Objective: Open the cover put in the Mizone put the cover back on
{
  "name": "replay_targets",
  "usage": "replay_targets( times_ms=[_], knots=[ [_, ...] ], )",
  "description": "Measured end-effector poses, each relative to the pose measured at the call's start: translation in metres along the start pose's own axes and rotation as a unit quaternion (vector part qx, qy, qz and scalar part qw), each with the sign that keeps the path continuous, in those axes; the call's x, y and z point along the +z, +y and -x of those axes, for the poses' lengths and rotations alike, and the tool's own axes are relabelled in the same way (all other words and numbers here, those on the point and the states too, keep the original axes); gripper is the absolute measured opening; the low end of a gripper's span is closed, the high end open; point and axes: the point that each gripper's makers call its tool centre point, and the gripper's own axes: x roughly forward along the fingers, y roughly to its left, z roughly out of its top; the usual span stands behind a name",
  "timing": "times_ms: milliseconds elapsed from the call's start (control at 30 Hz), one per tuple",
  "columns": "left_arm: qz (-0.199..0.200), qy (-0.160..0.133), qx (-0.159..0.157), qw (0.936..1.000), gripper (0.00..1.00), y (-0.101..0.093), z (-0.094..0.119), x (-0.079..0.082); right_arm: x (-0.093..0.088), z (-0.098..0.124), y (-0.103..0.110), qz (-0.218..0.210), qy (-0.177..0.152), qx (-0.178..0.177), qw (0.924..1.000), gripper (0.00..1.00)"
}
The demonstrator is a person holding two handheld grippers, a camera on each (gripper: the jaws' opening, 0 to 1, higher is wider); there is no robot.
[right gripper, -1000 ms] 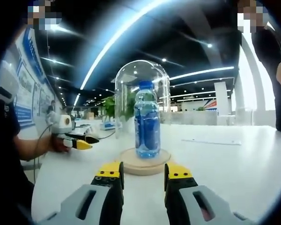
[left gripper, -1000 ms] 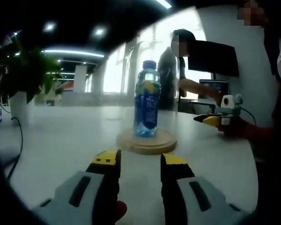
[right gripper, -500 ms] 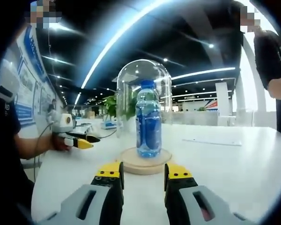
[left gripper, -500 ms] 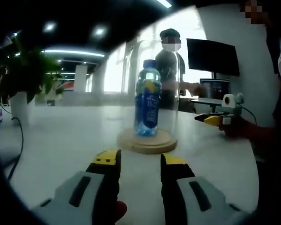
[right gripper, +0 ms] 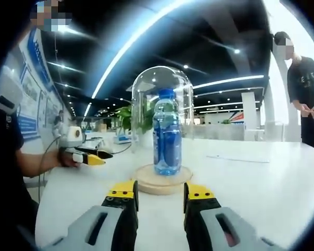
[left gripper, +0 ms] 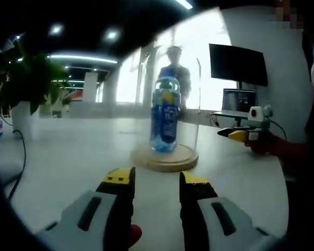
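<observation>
The clear cover is blurring the Mizone bottle on its wooden base, while you're holding both grippers parted, gripping nothing.

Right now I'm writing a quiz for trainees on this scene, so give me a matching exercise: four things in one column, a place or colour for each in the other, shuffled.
Things:
1. Mizone bottle
2. glass cover
3. wooden base
4. potted plant

Descriptions:
A. clear dome over the bottle
B. round disc flat on the white table
C. blue, standing upright on the base
D. green leaves, white pot, far side of the table

Pairs: 1-C, 2-A, 3-B, 4-D
</observation>
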Motion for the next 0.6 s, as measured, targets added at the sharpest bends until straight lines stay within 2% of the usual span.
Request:
replay_targets(
  times_ms=[600],
  knots=[
    [-0.006, 0.002, -0.004, 1.0000, 0.25, -0.0026, -0.0005, -0.0012, -0.0040, -0.0012, 0.0022, 0.006, 0.007, 0.006, 0.9999, 0.26]
  ],
)
